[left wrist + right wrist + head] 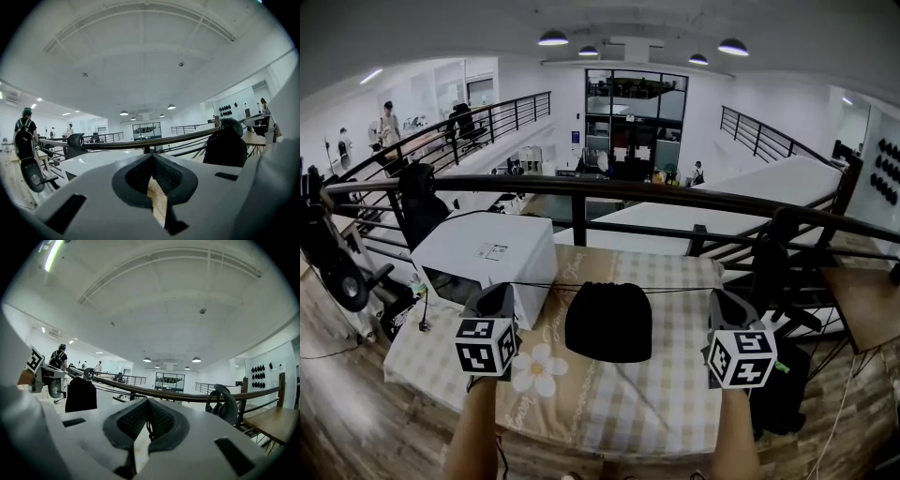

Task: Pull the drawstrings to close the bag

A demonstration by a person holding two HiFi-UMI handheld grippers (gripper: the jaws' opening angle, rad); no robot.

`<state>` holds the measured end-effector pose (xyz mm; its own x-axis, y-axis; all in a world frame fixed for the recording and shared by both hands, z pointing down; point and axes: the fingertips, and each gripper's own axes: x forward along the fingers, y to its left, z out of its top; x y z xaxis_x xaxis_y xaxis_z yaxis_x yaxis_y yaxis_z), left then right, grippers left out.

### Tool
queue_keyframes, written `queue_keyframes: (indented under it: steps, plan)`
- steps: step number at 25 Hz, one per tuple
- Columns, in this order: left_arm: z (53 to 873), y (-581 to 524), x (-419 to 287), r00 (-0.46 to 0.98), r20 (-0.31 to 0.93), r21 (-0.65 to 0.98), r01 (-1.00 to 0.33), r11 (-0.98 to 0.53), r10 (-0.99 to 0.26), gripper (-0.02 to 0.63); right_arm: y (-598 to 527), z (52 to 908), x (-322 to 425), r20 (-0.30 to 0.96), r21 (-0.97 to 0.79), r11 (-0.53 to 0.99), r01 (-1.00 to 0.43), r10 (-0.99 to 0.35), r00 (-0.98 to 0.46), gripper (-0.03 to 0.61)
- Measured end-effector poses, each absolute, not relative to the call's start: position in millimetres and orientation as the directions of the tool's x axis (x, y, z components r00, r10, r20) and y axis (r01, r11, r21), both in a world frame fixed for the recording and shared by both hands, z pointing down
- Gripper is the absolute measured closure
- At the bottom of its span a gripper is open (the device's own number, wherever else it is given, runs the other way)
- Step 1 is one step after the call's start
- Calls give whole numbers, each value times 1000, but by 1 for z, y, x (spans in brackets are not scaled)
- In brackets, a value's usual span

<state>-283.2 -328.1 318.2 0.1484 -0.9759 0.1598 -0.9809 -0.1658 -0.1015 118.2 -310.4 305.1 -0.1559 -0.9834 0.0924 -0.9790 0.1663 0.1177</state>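
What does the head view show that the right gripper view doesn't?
Only the head view shows the checked tablecloth, the white box and the full span of the drawstring, taut from the black bag out to the left gripper and the right gripper. Only the right gripper view shows, close up, that gripper's tongs shut on the drawstring. Both show the black bag and the dark handrail.
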Motion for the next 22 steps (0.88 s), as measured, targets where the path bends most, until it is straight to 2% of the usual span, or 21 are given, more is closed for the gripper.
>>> queue_keyframes:
  steps: [22]
  plan:
    - [322,-327,-275,152,176,-116,-978,-174,-973,588,-308,307,125,95,120,157,-980,-985,-146,558]
